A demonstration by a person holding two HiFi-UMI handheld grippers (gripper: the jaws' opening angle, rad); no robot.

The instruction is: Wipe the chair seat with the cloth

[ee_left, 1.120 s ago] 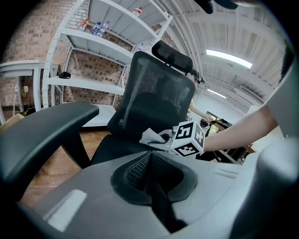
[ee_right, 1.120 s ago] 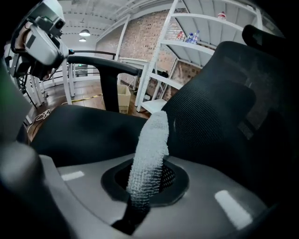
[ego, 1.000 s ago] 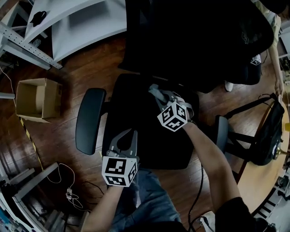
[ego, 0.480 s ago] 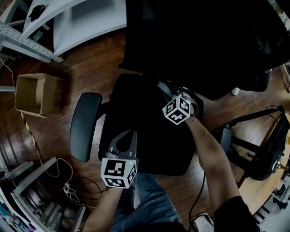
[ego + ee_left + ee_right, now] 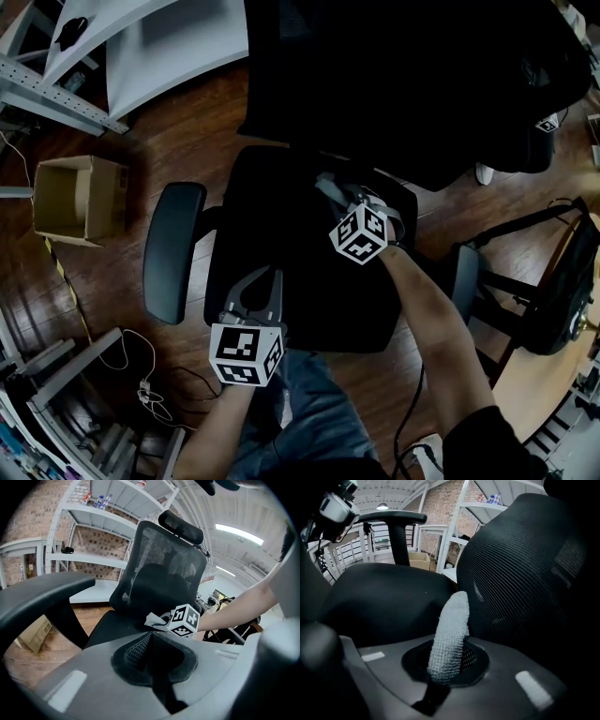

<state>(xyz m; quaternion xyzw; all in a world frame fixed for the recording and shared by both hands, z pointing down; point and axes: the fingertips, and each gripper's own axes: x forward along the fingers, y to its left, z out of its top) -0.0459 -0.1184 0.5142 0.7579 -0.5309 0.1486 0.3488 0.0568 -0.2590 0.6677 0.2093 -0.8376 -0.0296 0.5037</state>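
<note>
Firmly clamps cloth (image 5: 450, 630) in right gripper (image 5: 326, 184) near chair seat's (image 5: 281, 225) back edge; holds left gripper (image 5: 268, 277) clenched empty at front edge.

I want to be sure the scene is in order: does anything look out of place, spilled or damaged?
Nothing stands out. The right claw is shut on the cloth over the rear of the seat; the left claw is shut and empty near its front edge. The box stands upright.

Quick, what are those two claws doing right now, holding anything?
Left gripper: closed, holding nothing.
Right gripper: closed on the cloth.
</note>
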